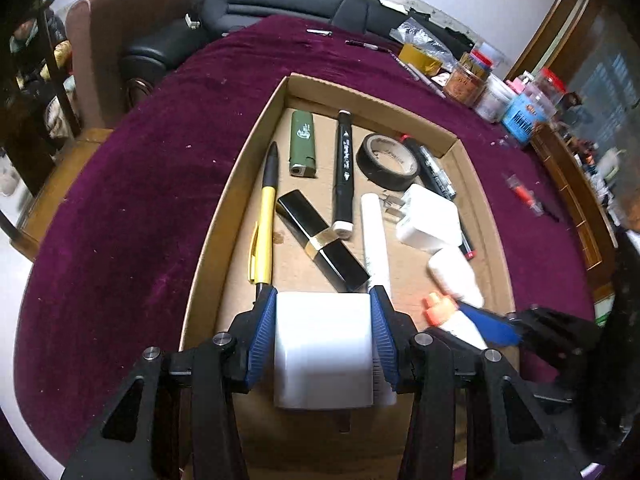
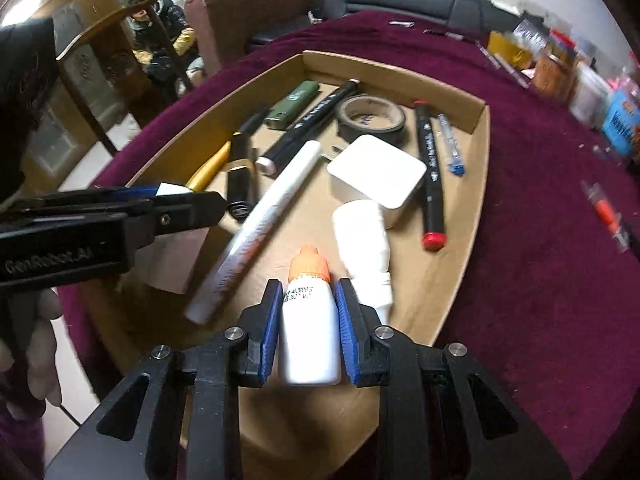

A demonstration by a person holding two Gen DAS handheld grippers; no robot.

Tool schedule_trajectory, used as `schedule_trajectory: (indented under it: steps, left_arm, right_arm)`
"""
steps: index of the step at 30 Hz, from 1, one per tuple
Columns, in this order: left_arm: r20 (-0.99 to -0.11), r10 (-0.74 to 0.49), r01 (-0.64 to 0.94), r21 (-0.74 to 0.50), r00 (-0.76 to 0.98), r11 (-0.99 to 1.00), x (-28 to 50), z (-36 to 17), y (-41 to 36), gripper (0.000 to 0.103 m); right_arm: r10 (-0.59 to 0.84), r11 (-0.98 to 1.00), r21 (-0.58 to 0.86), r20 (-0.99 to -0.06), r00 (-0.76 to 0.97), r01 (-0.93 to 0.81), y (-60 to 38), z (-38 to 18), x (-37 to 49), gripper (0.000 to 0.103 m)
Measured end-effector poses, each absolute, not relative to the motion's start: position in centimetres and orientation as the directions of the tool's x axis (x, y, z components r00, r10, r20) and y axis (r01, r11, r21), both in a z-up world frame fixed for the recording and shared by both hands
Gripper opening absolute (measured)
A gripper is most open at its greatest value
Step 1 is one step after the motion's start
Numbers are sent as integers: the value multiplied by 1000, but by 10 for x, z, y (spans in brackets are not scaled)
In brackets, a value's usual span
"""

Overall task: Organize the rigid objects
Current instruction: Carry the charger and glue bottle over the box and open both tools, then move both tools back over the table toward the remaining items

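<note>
Along the left wall of the cardboard tray (image 1: 236,168) lies a yellow pen (image 1: 265,224), its long axis running near to far. The left gripper (image 1: 323,308) hangs over the near-left part of the tray, clenched on a white block (image 1: 323,348) whose flat sides sit square between the blue pads (image 1: 262,336). Bare cardboard shows directly below and just ahead of it, between the pen on the left and a long white tube (image 1: 375,236) on the right; that gap is what the coming set-down seems to depend on. A black and gold lipstick case (image 1: 320,244) lies slantwise just beyond it.

To the right, the right gripper (image 2: 307,312) grasps a small white bottle (image 2: 308,332) with an orange cap (image 2: 310,266), the bottle's long axis pointing along the fingers, cap toward the far end. A second white bottle (image 2: 362,232) lies just ahead and slightly right of the cap, against a white charger (image 2: 378,174). Open tray floor lies nearer, below the held bottle, and the right hand is the closer one to it. A red-capped marker (image 2: 428,172) lies near the right wall.
</note>
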State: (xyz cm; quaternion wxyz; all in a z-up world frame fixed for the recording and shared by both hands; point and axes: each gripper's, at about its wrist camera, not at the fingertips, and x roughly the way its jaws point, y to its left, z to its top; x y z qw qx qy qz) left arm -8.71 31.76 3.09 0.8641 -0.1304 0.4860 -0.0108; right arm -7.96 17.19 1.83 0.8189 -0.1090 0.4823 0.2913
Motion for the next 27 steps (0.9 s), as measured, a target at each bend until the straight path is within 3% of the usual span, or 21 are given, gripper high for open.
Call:
schedule_trajectory:
  steps: [2, 6, 8, 10, 12, 14, 18, 20, 27]
  left_arm:
    - [-830, -169, -99, -259, 532, 961, -91, 33, 316, 43]
    - [-799, -175, -100, -281, 575, 954, -104, 48, 314, 56]
    - [-776, -152, -106, -270, 612, 957, -112, 56, 311, 59]
    - [-752, -116, -119, -251, 649, 961, -120, 64, 306, 64]
    - [-734, -50, -144, -200, 678, 969, -126, 71, 298, 64]
    - [-707, 45, -178, -116, 706, 977, -133, 77, 287, 64]
    - [-627, 231, -256, 52, 744, 965, -141, 84, 264, 83]
    - [-589, 304, -290, 121, 749, 949, -143, 86, 253, 84]
    - [-581, 323, -263, 188, 747, 946, -138, 83, 227, 86]
  right_arm:
    - [379, 808, 105, -846, 375, -580, 170, 21, -80, 25]
    - [415, 808, 114, -806, 422, -577, 160, 35, -84, 27]
    - [425, 812, 100, -777, 464, -576, 153, 42, -88, 36]
    - [428, 822, 89, -748, 508, -562, 146, 48, -93, 55]
    - [428, 837, 83, -716, 552, -541, 137, 52, -98, 59]
    - [420, 850, 81, -701, 577, -520, 128, 53, -99, 59]
    - [404, 869, 98, -706, 582, -485, 112, 49, -101, 59]
    - [399, 881, 115, -701, 591, -459, 102, 47, -101, 59]
    - [378, 902, 127, -693, 614, -412, 78, 45, -107, 62]
